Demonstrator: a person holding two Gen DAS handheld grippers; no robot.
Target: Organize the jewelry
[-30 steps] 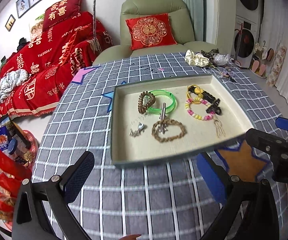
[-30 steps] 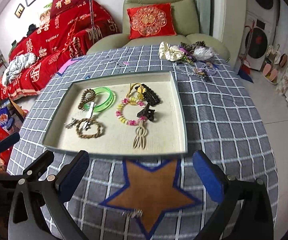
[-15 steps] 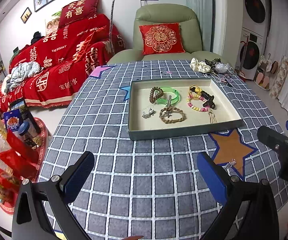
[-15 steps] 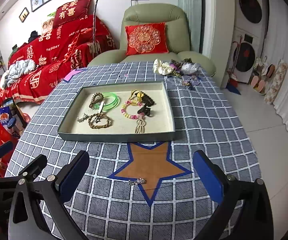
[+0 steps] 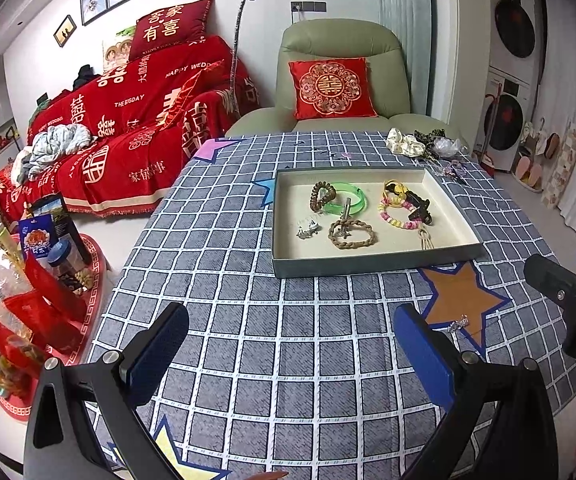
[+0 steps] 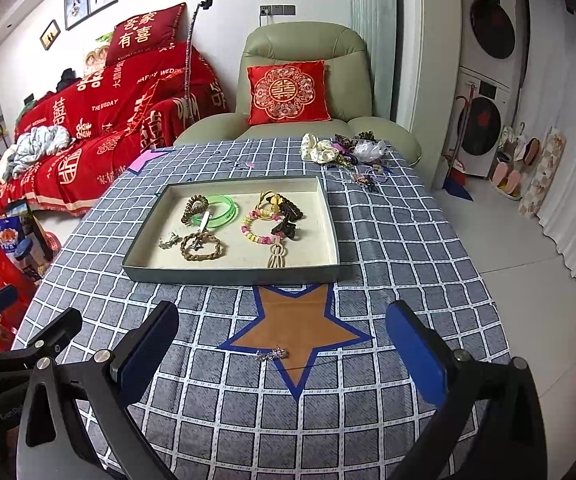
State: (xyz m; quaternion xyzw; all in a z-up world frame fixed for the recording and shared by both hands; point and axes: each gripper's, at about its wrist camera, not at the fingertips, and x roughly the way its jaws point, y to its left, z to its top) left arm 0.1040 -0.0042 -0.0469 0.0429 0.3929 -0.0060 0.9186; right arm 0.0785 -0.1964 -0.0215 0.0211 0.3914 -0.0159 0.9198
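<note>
Both tools hang above the near end of the counter (image 6: 407, 240), each with its two blue-padded fingers spread wide and nothing between them: the left tool (image 5: 288, 356) over bare checked cloth, the right tool (image 6: 284, 356) almost straight above a small silver trinket (image 6: 272, 354). That trinket lies on the brown star (image 6: 299, 320) printed on the cloth, just outside the tray (image 6: 228, 276); it looks like the next piece to gather.

To lift it well, I would bring the right tool down nearly vertical, centre the trinket between the pads, and close slowly so the tips meet under its edges and do not skate over it. It is flat, thin and probably light, so a fast pinch could flick it away or snag the cloth. The left tool can stay clear.

The tray is a shallow rectangular box with grey-green walls and a pale, matte lining. In it lie a clear green plastic bangle (image 6: 224, 208), a dark beaded bracelet (image 6: 194, 205), a braided brown cord loop (image 6: 202, 247), a pastel bead bracelet (image 6: 256, 229), a black claw clip (image 6: 286, 226) and a pale forked hairpin (image 6: 276, 258). A heap of fabric scrunchies (image 6: 319, 150) and tangled bits sits at the far right corner of the counter, still unsorted.
</note>
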